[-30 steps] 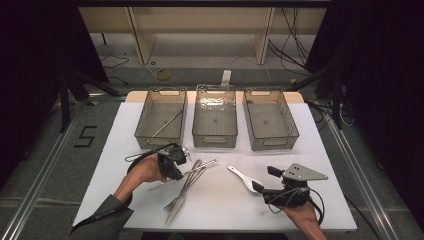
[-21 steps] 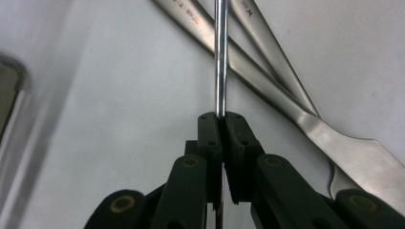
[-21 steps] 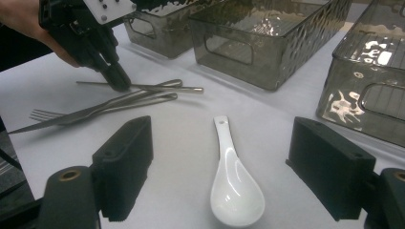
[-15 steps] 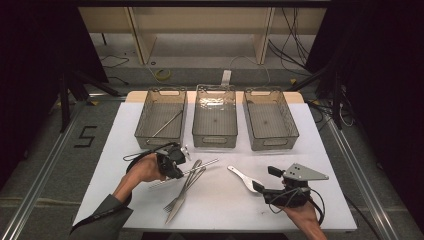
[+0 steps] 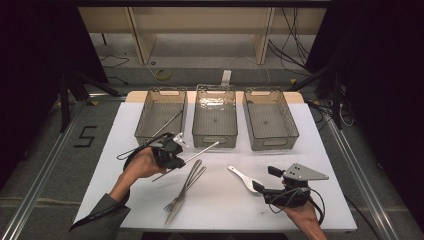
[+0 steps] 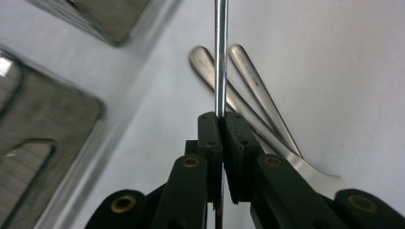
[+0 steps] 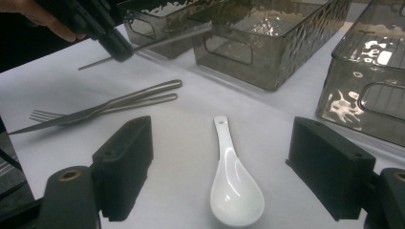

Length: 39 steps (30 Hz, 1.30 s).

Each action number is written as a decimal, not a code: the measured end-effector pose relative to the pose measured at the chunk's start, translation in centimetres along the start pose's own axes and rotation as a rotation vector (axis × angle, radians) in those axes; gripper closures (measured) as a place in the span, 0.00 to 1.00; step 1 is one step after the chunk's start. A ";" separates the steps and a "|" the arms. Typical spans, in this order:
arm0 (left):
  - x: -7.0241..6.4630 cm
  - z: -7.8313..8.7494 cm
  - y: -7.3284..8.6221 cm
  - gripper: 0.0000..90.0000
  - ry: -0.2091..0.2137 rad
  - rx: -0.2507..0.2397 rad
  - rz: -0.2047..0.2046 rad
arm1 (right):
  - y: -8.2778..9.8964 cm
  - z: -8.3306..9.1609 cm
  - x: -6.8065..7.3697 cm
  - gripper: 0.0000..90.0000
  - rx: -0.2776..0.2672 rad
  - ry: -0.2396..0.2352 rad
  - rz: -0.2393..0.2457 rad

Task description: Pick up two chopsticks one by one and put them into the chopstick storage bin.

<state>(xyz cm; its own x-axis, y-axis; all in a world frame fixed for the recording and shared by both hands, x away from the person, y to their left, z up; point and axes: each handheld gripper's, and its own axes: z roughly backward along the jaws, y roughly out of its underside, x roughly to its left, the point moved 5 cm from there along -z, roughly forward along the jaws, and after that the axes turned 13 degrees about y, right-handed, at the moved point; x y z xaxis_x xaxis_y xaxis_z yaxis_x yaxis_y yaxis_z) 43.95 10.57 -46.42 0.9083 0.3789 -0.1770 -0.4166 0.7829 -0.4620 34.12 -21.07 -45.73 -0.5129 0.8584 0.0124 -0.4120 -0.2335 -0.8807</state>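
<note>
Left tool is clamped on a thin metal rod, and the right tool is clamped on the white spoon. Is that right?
Not quite. The right tool stands open; the white spoon lies on the table between its jaws, untouched, as the right gripper view shows. The left tool is indeed clamped on the thin metal rod.

We see a white table (image 5: 320, 200) on a grey carpeted floor (image 5: 45, 165), a "5" (image 5: 86, 136) marked on it at left. Beyond stands a pale wooden shelf unit (image 5: 200, 25), cables (image 5: 295, 30) trailing beside it, with dark curtains (image 5: 30, 60) on both sides.
</note>
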 end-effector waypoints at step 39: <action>3.2 4.9 -0.6 0.95 -0.080 -0.267 0.167 | 0.1 -0.1 -0.2 0.27 0.002 0.007 -0.008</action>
<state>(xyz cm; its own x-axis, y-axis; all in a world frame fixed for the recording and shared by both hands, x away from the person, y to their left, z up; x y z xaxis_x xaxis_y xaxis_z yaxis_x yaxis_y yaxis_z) 46.94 13.78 -42.46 0.8182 0.5368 -0.2060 -0.5258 0.5536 -0.6458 34.30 -21.19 -45.87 -0.5048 0.8631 0.0160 -0.4172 -0.2277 -0.8798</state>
